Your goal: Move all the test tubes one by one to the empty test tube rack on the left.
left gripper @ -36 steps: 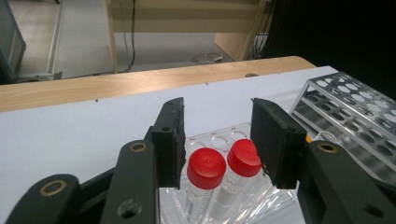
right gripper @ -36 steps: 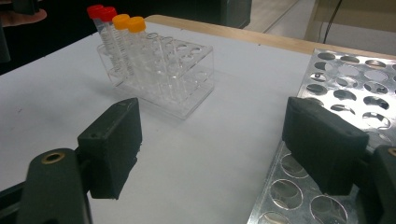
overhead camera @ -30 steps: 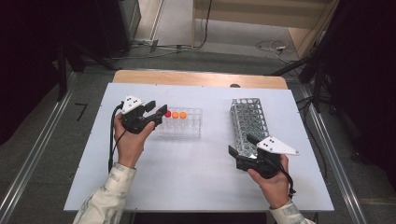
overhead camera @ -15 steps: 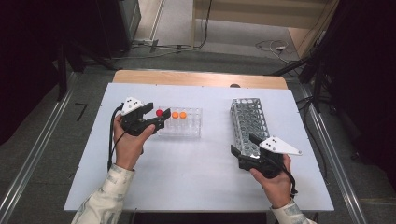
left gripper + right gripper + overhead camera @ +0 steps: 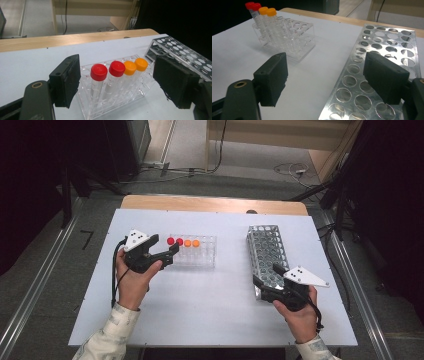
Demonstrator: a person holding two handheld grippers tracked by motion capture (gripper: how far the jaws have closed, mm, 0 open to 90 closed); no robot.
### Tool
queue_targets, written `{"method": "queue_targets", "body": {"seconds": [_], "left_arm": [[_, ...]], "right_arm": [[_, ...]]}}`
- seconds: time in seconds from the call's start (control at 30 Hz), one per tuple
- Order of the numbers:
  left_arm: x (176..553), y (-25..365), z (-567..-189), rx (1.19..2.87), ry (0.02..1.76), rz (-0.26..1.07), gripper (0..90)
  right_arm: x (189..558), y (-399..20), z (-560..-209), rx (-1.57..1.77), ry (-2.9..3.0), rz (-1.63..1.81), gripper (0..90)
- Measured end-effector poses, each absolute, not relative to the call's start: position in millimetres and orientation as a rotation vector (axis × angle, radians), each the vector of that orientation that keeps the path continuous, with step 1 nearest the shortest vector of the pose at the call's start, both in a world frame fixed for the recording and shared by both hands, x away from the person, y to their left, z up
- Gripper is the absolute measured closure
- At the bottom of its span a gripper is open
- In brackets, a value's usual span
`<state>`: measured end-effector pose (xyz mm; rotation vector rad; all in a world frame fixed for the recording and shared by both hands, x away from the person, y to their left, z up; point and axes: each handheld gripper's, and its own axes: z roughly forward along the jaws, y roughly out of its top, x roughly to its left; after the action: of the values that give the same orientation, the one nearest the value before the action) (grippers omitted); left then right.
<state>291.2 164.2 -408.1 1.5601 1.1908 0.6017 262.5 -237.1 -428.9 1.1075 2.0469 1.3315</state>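
**Left claw wide apart at the end of the clear tube rack**

On the white table [image 5: 200, 300], the clear acrylic tube rack [image 5: 197, 254] stands left of centre with four capped tubes in its rear row: two red-capped tubes [image 5: 175, 241] at the left end, two orange-capped tubes [image 5: 191, 243] next to them. The left gripper [image 5: 167, 256] sits just beside the rack's left end, its black jaws pointing along the rack toward the red caps. Its jaws have just been opening and now stand wide apart. In the left gripper view the nearest red-capped tube [image 5: 98, 75] rises between the two pads, a little nearer the left pad, with clear gaps on both sides; neither pad touches it, and all four tubes stand upright in their holes.

Well apart on the right side lies the perforated metal tube rack [image 5: 269, 252], long and narrow, running away from the person. The right gripper [image 5: 266, 276] hovers at its near end with jaws spread open; in the right gripper view one pad stands over the metal rack's holed top plate [image 5: 372, 62], the other over bare table, gripping nothing.
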Motion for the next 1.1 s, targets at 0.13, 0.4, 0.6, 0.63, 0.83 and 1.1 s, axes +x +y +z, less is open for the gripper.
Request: {"method": "queue_targets", "body": {"seconds": [0.13, 0.4, 0.6, 0.63, 0.83, 1.1], "left_arm": [[288.1, 168.6, -410.4, 1.555, 1.2, 0.61, 22.7], [282.8, 171.7, -419.8, 1.576, 1.221, 0.622, 21.4], [277.3, 176.2, -425.1, 1.569, 1.235, 0.645, 21.4], [276.5, 177.1, -426.3, 1.563, 1.239, 0.646, 21.4], [270.3, 185.2, -433.3, 1.553, 1.259, 0.65, 21.4], [262.5, 194.9, -442.1, 1.521, 1.288, 0.664, 20.7]], "right_arm": [[262.5, -242.7, -429.0, 1.117, 2.034, 1.327, 18.1], [261.8, -255.0, -429.8, 1.136, 2.014, 1.312, 18.1], [260.3, -265.7, -430.1, 1.15, 1.993, 1.295, 18.1], [260.1, -267.4, -430.3, 1.155, 1.989, 1.294, 18.0], [258.6, -278.6, -430.7, 1.171, 1.968, 1.285, 18.0], [256.9, -293.7, -433.4, 1.201, 1.938, 1.259, 18.0]]}}
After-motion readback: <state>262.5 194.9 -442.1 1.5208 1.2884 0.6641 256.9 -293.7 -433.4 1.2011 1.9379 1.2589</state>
